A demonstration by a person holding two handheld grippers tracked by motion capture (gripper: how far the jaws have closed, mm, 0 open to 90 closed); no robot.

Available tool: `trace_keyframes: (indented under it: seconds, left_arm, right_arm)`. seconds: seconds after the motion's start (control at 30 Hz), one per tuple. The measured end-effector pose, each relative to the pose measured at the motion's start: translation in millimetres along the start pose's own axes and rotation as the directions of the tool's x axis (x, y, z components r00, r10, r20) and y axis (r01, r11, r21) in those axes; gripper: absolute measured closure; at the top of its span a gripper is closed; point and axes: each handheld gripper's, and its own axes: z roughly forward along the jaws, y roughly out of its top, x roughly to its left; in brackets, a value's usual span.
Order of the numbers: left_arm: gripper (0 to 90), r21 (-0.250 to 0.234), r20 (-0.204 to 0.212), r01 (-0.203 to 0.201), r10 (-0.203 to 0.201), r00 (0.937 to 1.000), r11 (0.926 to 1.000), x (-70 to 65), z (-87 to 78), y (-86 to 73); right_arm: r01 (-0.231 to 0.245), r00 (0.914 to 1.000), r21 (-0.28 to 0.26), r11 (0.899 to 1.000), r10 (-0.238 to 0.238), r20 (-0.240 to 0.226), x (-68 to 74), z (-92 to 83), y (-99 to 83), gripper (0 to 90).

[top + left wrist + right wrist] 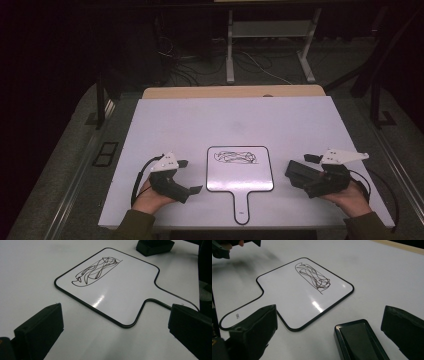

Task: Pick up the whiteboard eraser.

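Observation:
A small paddle-shaped whiteboard (240,175) (117,287) (287,292) lies flat near the table's front edge, handle toward me. A black scribble (236,157) (96,271) (313,277) marks its far half. A black eraser block (299,171) (155,246) (358,342) lies on the table to the board's right. My left gripper (189,176) (116,315) rests left of the board, open and empty. My right gripper (309,175) (332,315) is open, with the eraser lying loose between its jaws and a gap showing on each side.
The white tabletop (225,120) stretches bare behind the board to a wooden far edge (230,91). Beyond it are the white legs of another desk (230,55) and cables on a dark floor. The left hand and gripper (222,247) show far off in the right gripper view.

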Motion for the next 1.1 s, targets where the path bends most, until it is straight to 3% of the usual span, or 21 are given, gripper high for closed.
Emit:
trace_keyframes:
  seconds: [0.2,0.53,0.6,0.77,1.1]
  left_arm:
    - [0.0,-0.005,-0.004,0.007,-0.007,1.0,1.0,1.4,1.5,0.3]
    - [0.0,-0.001,0.002,0.011,-0.011,0.9999,0.9999,1.8,2.7,0.1]
    - [0.0,-0.003,0.001,0.012,-0.012,0.9999,0.9999,1.9,2.9,0.0]
    - [0.0,-0.005,-0.004,0.013,-0.013,0.9999,0.9999,2.0,3.3,0.1]
    - [0.0,-0.002,-0.009,0.003,-0.003,1.0,1.0,1.2,1.5,0.1]
  right_arm:
    - [-0.019,0.9998,-0.006,1.0,0.019,0.005,-8.2,-3.0,4.0,0.0]
    - [-0.01,0.9999,-0.013,1.0,0.01,-0.005,-23.0,-1.4,14.2,0.0]
    - [-0.01,0.9997,0.002,1.0,0.01,-0.023,-28.5,-0.7,17.4,0.0]
    - [-0.004,0.9999,0.029,1.0,0.004,-0.01,-38.4,1.3,22.0,0.0]
    - [0.037,0.9993,0.121,0.992,-0.038,0.002,-43.3,-1.2,16.7,0.0]
